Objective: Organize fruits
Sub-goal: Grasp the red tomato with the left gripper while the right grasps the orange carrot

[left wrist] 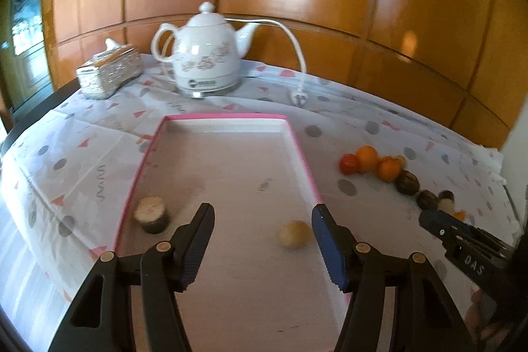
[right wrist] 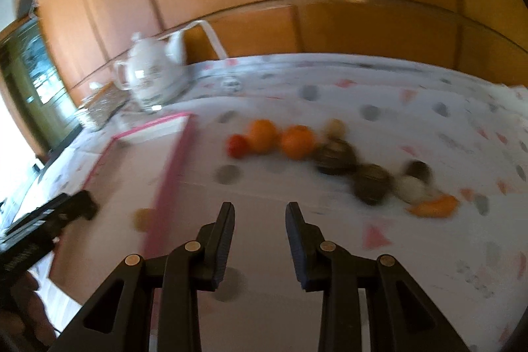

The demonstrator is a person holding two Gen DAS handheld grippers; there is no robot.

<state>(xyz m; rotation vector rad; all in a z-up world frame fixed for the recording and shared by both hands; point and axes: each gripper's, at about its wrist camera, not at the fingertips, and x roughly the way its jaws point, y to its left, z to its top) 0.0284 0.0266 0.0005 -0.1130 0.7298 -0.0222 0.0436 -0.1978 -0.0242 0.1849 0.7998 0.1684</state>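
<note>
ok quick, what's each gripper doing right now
left gripper: open, holding nothing; a pale ball lies loose in the tray between its fingers.
right gripper: open, empty, over the cloth near the fruit.
</note>
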